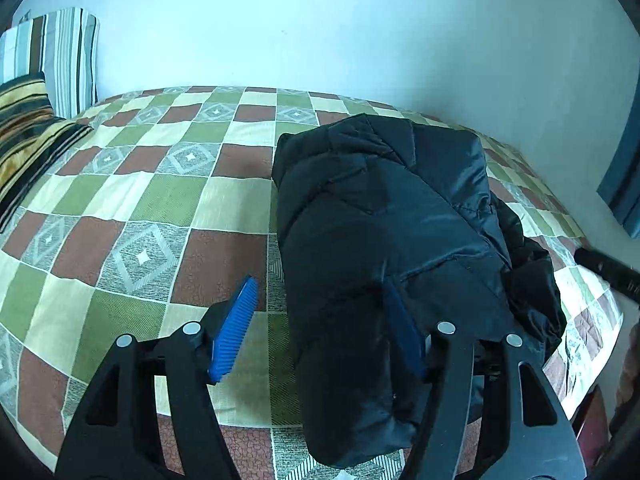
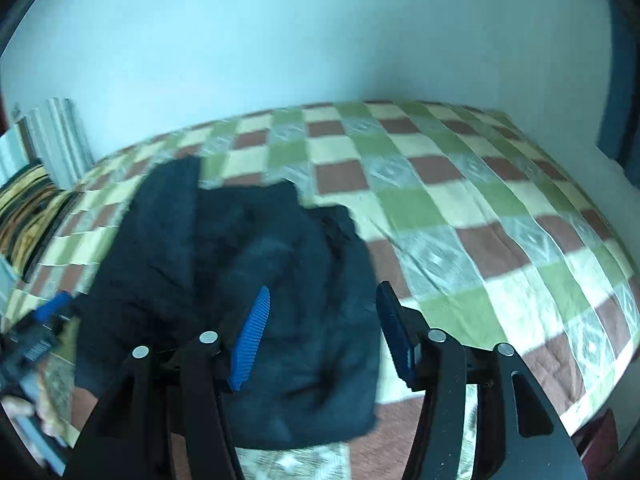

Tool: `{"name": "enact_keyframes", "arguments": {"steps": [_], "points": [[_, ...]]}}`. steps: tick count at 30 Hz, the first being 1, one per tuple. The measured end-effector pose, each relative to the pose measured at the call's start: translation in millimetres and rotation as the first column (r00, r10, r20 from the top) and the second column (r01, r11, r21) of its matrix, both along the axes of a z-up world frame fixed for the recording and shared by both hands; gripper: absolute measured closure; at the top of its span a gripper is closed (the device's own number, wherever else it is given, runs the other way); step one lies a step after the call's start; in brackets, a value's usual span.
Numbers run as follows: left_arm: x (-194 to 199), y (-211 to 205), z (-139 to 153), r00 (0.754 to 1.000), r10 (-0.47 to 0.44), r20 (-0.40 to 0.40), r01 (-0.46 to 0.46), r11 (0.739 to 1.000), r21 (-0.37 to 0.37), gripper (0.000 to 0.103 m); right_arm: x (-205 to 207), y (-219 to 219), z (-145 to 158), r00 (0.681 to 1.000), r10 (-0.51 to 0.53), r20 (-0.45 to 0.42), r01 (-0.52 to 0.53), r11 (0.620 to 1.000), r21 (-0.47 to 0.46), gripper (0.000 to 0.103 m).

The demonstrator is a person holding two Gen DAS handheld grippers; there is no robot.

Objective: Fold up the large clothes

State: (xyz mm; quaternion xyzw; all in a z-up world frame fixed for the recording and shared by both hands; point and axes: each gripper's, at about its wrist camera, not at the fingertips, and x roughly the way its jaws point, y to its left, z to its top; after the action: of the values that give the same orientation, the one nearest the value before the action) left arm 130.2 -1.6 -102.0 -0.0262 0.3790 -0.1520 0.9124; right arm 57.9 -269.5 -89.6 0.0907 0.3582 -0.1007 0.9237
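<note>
The left tool stands with its blue pads apart: the left pad hangs over the checked bedspread, clear of the cloth, while the right pad lies against or just above the dark padded jacket, and whether it touches cannot be told; nothing is pinched between the two. The right tool is likewise parted, both pads held above the jacket with no fabric caught between them, though this view is blurred. The jacket lies folded into a thick bundle on the bed, its near end reaching close to the bed's front edge and its far end stopping well short of the wall. In the left wrist view broad bare bedspread stretches to the left of the bundle as far as the striped pillows at the head. In the right wrist view open bedspread runs to the right toward the far corner, and the left tool shows blurred at the bundle's left side.
</note>
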Motion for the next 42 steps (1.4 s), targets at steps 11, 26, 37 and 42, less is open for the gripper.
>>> {"name": "enact_keyframes", "arguments": {"steps": [11, 26, 37, 42], "points": [[-0.9, 6.7, 2.1, 1.000, -0.009, 0.018, 0.010, 1.000, -0.021, 0.038, 68.3, 70.1, -7.4, 0.984, 0.162, -0.068, -0.160, 0.987, 0.026, 0.042], [16.7, 22.5, -18.0, 0.999, 0.015, -0.033, -0.016, 0.999, -0.048, 0.038, 87.5, 92.7, -31.2, 0.956, 0.255, -0.147, -0.240, 0.964, 0.111, 0.062], [17.9, 33.3, -10.5, 0.999, 0.043, -0.017, -0.045, 0.996, -0.079, 0.038, 69.2, 75.7, -14.7, 0.972, 0.218, -0.084, -0.214, 0.975, 0.051, 0.100], [15.7, 21.0, -10.9, 1.000, -0.014, -0.027, 0.011, 0.995, -0.102, 0.038, 54.9, 41.5, -12.4, 0.984, 0.158, -0.086, -0.155, 0.987, 0.032, 0.100]]}}
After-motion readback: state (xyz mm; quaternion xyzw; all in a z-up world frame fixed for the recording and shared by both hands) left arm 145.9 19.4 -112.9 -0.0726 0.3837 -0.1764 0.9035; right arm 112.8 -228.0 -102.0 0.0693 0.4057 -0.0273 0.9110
